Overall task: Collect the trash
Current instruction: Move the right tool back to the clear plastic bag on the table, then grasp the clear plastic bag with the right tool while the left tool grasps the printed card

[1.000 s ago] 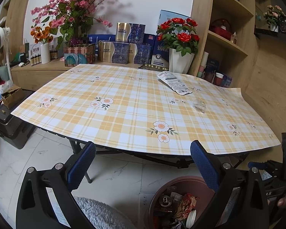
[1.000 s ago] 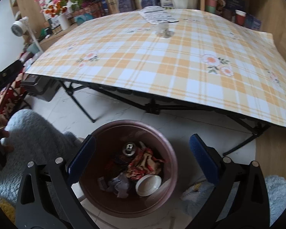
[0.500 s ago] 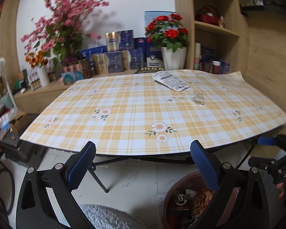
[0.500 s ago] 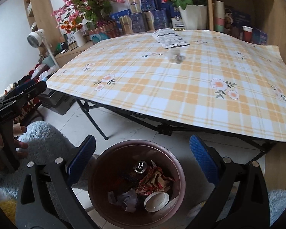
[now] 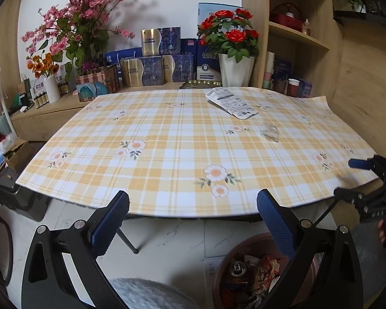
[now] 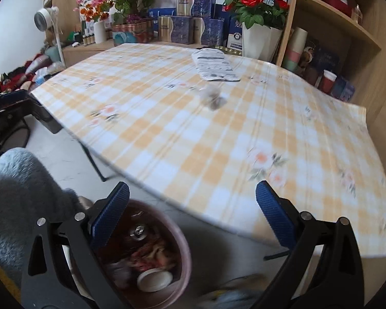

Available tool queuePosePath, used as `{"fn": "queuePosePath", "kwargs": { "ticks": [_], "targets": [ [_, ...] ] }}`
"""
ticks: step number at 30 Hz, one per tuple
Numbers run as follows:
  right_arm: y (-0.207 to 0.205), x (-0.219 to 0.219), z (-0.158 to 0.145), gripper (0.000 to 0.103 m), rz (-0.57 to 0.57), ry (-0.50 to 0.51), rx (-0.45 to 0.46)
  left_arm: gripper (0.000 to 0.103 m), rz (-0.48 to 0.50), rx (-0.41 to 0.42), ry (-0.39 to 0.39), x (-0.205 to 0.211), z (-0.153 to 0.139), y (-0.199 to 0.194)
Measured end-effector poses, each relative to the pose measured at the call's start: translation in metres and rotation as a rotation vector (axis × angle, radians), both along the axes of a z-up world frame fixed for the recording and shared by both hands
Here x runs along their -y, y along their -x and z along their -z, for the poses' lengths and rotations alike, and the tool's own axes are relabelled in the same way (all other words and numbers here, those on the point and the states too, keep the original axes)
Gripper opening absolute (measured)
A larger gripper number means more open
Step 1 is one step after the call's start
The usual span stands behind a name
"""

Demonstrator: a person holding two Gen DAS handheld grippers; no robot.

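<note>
Both views have risen since 1 second ago: the checked tablecloth (image 5: 182,154) now fills more of each picture and the brown trash bin (image 6: 181,242) has slid from between the jaws of the right gripper (image 6: 191,213) to low and left of them, partly behind its left finger. In the left view the bin (image 5: 220,267) sits low, behind the right finger of the left gripper (image 5: 193,220), where earlier it lay nearer the middle. Both grippers stand wide open and hold nothing.

Ahead of both jaws, well beyond the fingertips, 2 pieces of trash lie on the cloth: a flat printed wrapper (image 5: 231,101) at the far side and a small crumpled clear plastic scrap (image 5: 269,130) nearer.

The right view is smeared by motion, so the scrap (image 6: 213,99) is only a grey blur and the bin's contents are hard to read beyond a can top and a white lid. The bin is cut off by the frame edge in the left view.
</note>
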State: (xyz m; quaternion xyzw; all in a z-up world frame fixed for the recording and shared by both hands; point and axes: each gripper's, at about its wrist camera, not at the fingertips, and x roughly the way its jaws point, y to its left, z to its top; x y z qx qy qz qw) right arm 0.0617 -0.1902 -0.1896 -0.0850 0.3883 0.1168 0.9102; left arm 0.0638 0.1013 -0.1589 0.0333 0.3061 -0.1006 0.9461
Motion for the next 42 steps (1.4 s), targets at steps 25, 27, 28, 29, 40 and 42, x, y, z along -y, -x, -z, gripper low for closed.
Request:
{"fn": "queuePosePath", "kwargs": {
  "ticks": [25, 27, 28, 29, 40, 42],
  "targets": [
    [-0.211, -0.012, 0.035, 0.069, -0.082, -0.068, -0.102, 0.097, -0.038, -0.113, 0.112, 0.015, -0.008, -0.137],
    [-0.214, -0.011, 0.035, 0.069, -0.090, -0.110, -0.113, 0.097, -0.027, -0.119, 0.128, 0.022, -0.009, -0.145],
    [-0.216, -0.009, 0.034, 0.069, -0.097, -0.147, -0.119, 0.097, -0.023, -0.120, 0.134, 0.026, -0.009, -0.149],
    [-0.217, -0.009, 0.034, 0.069, -0.099, -0.160, -0.121, 0.097, -0.019, -0.119, 0.139, 0.030, -0.010, -0.152],
    [-0.218, 0.008, 0.018, 0.034, -0.060, -0.153, -0.019, 0.097, 0.112, -0.164, 0.149, 0.085, -0.006, -0.182],
    [-0.216, 0.025, 0.012, 0.033, -0.024, -0.165, 0.035, 0.097, 0.150, -0.167, 0.146, 0.098, -0.002, -0.192]
  ]
}}
